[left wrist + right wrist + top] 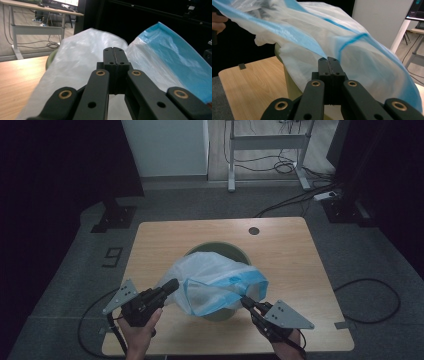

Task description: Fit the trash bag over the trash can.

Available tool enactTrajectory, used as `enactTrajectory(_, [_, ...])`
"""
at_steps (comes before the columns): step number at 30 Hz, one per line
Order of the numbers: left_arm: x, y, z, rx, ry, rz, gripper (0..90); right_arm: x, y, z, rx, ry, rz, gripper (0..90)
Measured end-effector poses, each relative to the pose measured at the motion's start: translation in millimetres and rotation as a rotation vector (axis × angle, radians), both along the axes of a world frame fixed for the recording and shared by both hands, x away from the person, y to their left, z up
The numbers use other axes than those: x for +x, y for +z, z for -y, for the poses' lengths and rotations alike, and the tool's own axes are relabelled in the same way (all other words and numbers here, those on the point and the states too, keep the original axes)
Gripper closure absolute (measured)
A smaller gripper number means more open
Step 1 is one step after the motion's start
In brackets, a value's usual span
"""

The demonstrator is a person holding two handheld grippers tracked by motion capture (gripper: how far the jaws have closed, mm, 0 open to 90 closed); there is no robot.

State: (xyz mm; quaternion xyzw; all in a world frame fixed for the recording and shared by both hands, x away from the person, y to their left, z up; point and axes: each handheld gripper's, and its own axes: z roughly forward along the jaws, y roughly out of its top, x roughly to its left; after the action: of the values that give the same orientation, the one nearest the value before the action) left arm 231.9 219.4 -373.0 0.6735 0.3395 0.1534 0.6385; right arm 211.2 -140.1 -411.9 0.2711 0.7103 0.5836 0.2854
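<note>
Left gripper (pixel 172 286): held in the person's left hand (pixel 140 327) at bottom left of the high view, pointing up and right, jaws pressed together on a thin film. Right gripper (pixel 245 302): in the right hand (pixel 280 342), pointing up-left, jaws likewise clamped on film at the tips.

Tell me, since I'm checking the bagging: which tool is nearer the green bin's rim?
Right. The right tool pinches the bag's blue edge just beside the green bin at its near right side; the left tool holds the bag slightly farther off its left side.
</note>
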Motion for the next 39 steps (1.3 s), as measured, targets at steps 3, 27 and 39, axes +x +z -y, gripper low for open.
enactTrajectory(3, [-5.9, -4.7, -1.8, 0.01, 0.0, -0.001, 90.0, 0.2, -2.0, 4.9, 0.006, 0.007, -0.008, 89.1])
enactTrajectory(27, [-33.6, -8.8, -10.1, 0.044, 0.01, 0.05, 73.0, -3.1, -9.3, 17.4, -0.013, 0.051, -0.028, 89.1])
enactTrajectory(39, [-14.7, 30.5, 16.8, 0.169, 0.021, 0.026, 42.5, -1.0, -13.7, 19.4, -0.031, 0.043, -0.043, 89.1])
